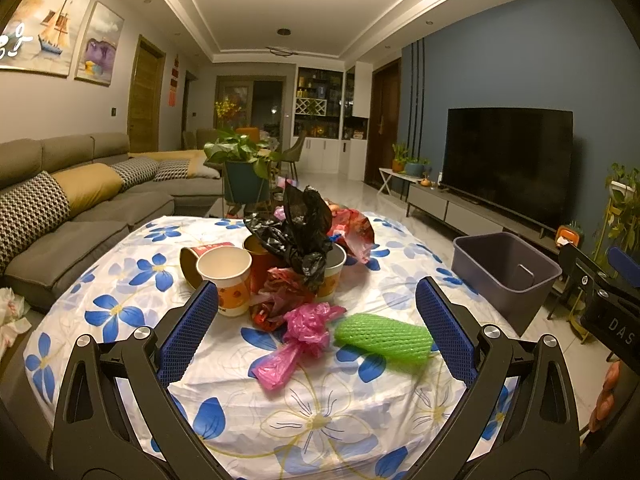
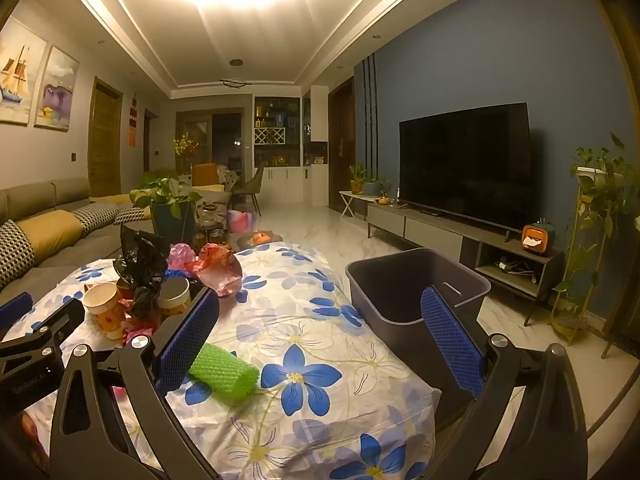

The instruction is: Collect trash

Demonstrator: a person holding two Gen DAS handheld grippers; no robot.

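Note:
Trash lies on a table under a floral cloth (image 1: 320, 412): a green foam net sleeve (image 1: 383, 338) (image 2: 224, 372), a crumpled pink plastic bag (image 1: 298, 338), a black plastic bag (image 1: 298, 232) over several paper cups (image 1: 226, 280) (image 2: 105, 308), and a red wrapper (image 1: 356, 232) (image 2: 220, 268). A grey bin (image 1: 506, 276) (image 2: 412, 284) stands off the table's right edge. My left gripper (image 1: 320, 332) hangs open above the pink bag and green sleeve. My right gripper (image 2: 320, 340) is open too, its left finger beside the green sleeve.
A grey sofa (image 1: 60, 216) runs along the left. A potted plant (image 1: 244, 172) stands behind the table. A TV (image 2: 468, 164) on a low cabinet lines the right wall, with a plant stand (image 2: 592, 248) further right. White crumpled material (image 1: 10, 316) lies at the left.

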